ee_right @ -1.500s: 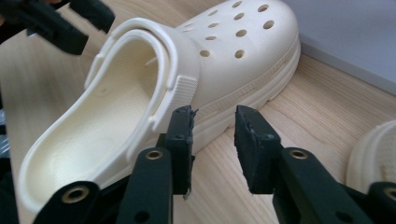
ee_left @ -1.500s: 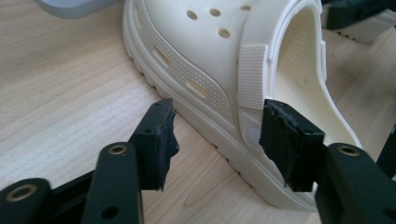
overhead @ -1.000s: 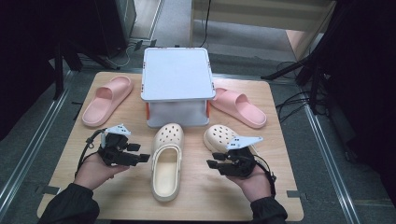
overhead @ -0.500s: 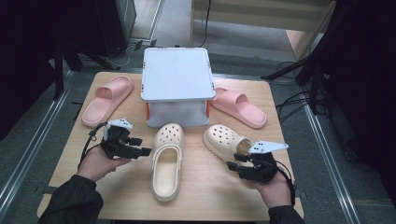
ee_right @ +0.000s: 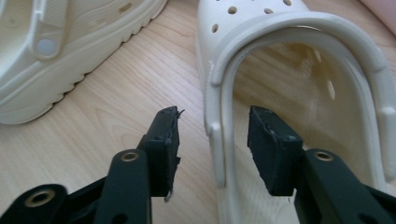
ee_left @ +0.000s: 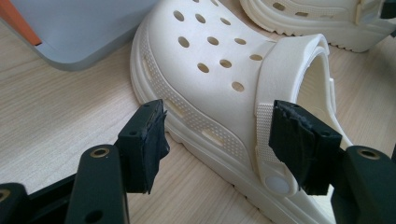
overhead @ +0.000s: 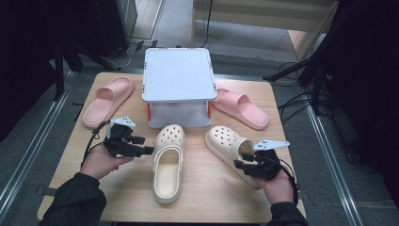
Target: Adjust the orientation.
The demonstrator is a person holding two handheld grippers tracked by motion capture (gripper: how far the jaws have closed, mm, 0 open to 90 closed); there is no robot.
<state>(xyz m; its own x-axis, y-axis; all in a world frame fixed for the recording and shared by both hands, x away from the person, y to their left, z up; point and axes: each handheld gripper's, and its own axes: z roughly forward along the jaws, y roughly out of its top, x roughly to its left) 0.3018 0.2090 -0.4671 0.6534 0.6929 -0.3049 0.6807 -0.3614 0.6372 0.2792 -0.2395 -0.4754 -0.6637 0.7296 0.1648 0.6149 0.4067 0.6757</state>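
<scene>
Two cream clogs lie on the wooden table [overhead: 202, 200]. The middle clog [overhead: 167, 162] points its toe at the box. My left gripper [overhead: 147, 149] is open beside its left side. In the left gripper view that clog's side wall and strap rivet [ee_left: 219, 93] stand between the open jaws, with neither pad on them. The right clog [overhead: 229, 145] lies slanted. My right gripper [overhead: 241, 165] is at its heel end. In the right gripper view the jaws straddle the clog's side wall [ee_right: 212, 116], one outside and one inside. They have just been closing a little, with gaps left on both sides.
A grey lidded box [overhead: 178, 87] stands at the back middle. A pink slide [overhead: 107, 100] lies to its left and another pink slide [overhead: 240, 108] to its right. The table's near edge is close behind both hands.
My right hand has shifted right and toward the near edge, to the right clog's heel, and its jaws now straddle the side wall. The left hand and both clogs stay put.
</scene>
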